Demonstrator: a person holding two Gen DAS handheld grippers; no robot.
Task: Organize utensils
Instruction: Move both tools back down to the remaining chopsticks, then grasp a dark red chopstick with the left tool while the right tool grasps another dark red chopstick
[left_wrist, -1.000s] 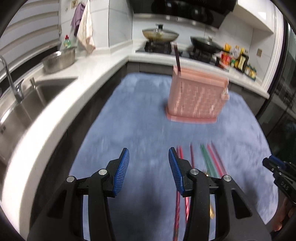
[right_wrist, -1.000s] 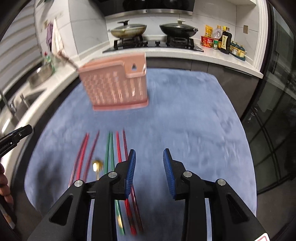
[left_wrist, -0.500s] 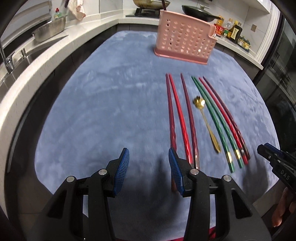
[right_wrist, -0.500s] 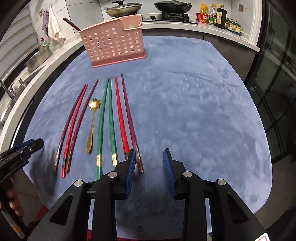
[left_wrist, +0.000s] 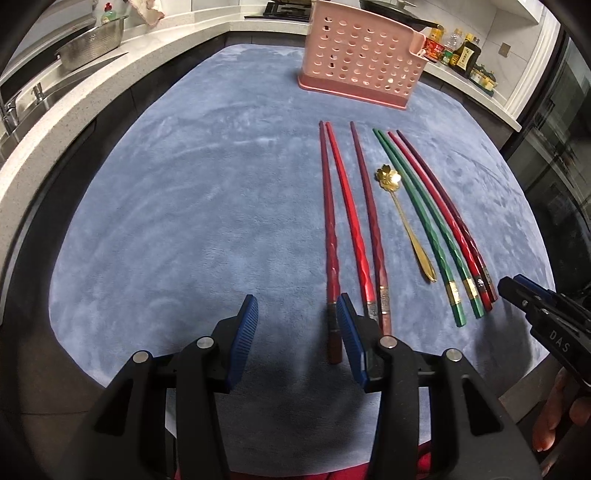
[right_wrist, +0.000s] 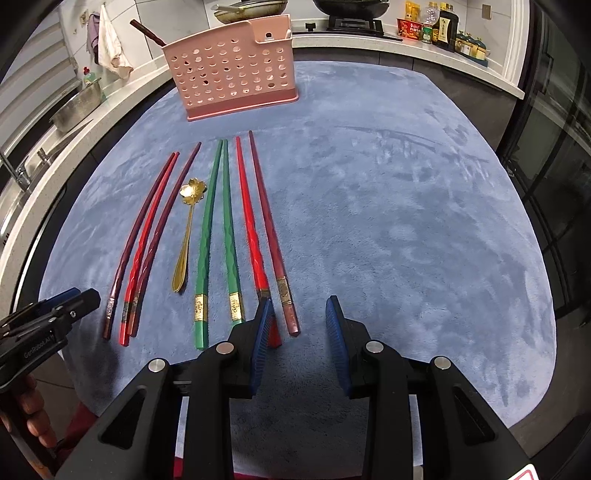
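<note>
Several chopsticks lie side by side on a blue mat (left_wrist: 203, 206): red and maroon ones (left_wrist: 347, 214) on the left, two green ones (right_wrist: 216, 229), then a red and a maroon one (right_wrist: 264, 221). A gold flower-bowl spoon (left_wrist: 406, 218) lies between them, also in the right wrist view (right_wrist: 186, 229). A pink perforated utensil holder (right_wrist: 232, 70) stands at the mat's far end with one dark chopstick (right_wrist: 147, 32) in it. My left gripper (left_wrist: 295, 310) is open, low at the near ends of the left chopsticks. My right gripper (right_wrist: 299, 314) is open beside the rightmost chopsticks' near ends.
A white counter with a sink and metal bowl (left_wrist: 92, 44) runs along the left. A stove with pans (right_wrist: 351, 7) and sauce bottles (right_wrist: 439, 26) lines the back. Dark glass doors (right_wrist: 554, 166) stand on the right.
Both grippers have tilted down and drawn back toward the mat's near edge; the chopsticks and spoon now fill the view and the holder sits farther off. Both stay open.
</note>
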